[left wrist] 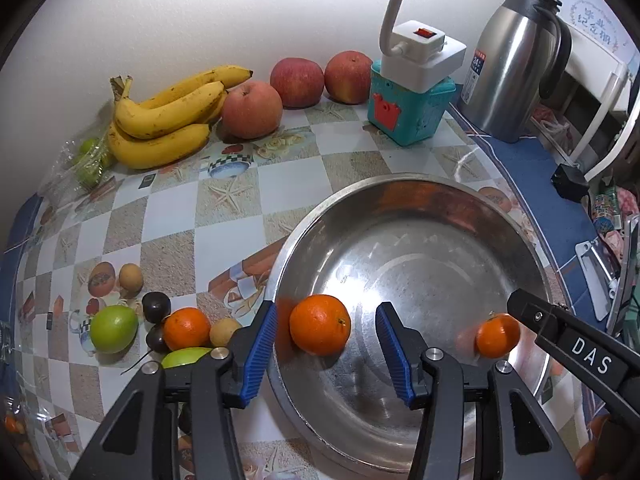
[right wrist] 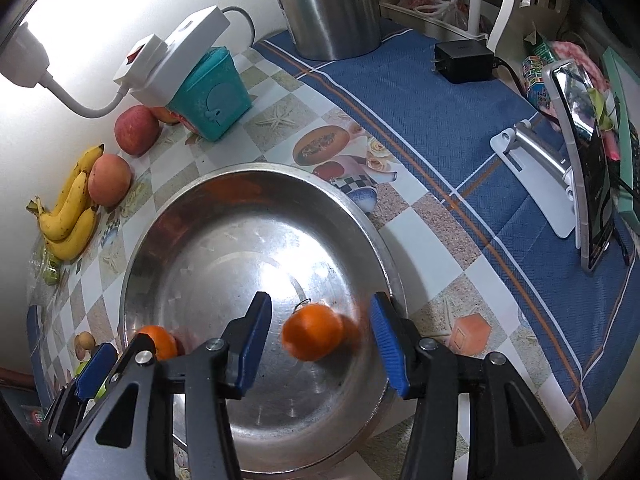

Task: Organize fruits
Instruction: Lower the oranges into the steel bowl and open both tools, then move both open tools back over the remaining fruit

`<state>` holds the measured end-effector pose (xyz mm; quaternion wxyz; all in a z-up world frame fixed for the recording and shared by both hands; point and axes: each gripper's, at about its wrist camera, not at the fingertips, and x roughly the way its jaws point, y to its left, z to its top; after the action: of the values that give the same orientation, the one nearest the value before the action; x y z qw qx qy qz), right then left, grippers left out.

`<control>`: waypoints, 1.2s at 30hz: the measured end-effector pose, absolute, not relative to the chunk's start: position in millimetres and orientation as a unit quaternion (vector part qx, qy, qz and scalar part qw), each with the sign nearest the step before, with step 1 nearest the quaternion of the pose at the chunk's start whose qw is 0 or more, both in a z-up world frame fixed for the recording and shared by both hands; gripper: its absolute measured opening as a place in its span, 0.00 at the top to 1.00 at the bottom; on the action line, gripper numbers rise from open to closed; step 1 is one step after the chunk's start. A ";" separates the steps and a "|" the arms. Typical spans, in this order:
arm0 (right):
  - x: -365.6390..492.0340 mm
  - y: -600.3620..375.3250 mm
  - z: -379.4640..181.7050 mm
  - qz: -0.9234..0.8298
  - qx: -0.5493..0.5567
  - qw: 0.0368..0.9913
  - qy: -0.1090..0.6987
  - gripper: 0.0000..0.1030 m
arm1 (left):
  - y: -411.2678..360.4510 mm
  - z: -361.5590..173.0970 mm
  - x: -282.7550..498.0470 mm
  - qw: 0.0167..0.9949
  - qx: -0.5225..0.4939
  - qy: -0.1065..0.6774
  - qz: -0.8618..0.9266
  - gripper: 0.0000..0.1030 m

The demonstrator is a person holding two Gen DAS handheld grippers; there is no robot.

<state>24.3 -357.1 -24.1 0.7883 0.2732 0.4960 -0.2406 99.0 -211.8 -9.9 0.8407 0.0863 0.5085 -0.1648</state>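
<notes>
A: Okay, quick: left gripper (left wrist: 326, 354) hangs over the wide shiny steel basin (left wrist: 400, 184), jaws apart, gripping nothing. The round orange tangerine (left wrist: 320, 325) sits between the pads, untouched, at the basin's 8 o'clock.

B: Right gripper (right wrist: 320, 344)?

A: Same. Spread, empty; the smaller blurred orange tangerine (right wrist: 313, 332) lies free at 5 o'clock.

B: Why there?

A: Probably drop-offs, citrus collecting in the basin. The loose pile of small fruit (left wrist: 160, 328) waits outside, 9 o'clock.
</notes>
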 end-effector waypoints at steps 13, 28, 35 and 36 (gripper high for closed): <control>20.7 -356.8 -13.5 -0.238 0.271 0.796 0.486 0.49 | -180.2 2.6 107.9 0.845 0.037 0.522 -0.113 0.42; 32.5 -339.6 -17.3 -0.214 0.226 0.801 0.512 0.22 | -94.8 -11.4 123.3 0.824 -0.050 0.562 0.058 0.02; 34.6 -335.9 -21.1 -0.201 0.220 0.800 0.520 0.22 | -85.2 -18.1 123.1 0.817 -0.055 0.569 0.080 0.00; 34.7 -335.7 -21.3 -0.199 0.220 0.801 0.520 0.22 | -84.0 -18.6 123.0 0.817 -0.056 0.568 0.083 0.00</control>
<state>34.7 -335.7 -21.3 0.8011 0.2196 0.5201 -0.1987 123.0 -84.0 -18.6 0.8167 -0.0562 0.5683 0.0832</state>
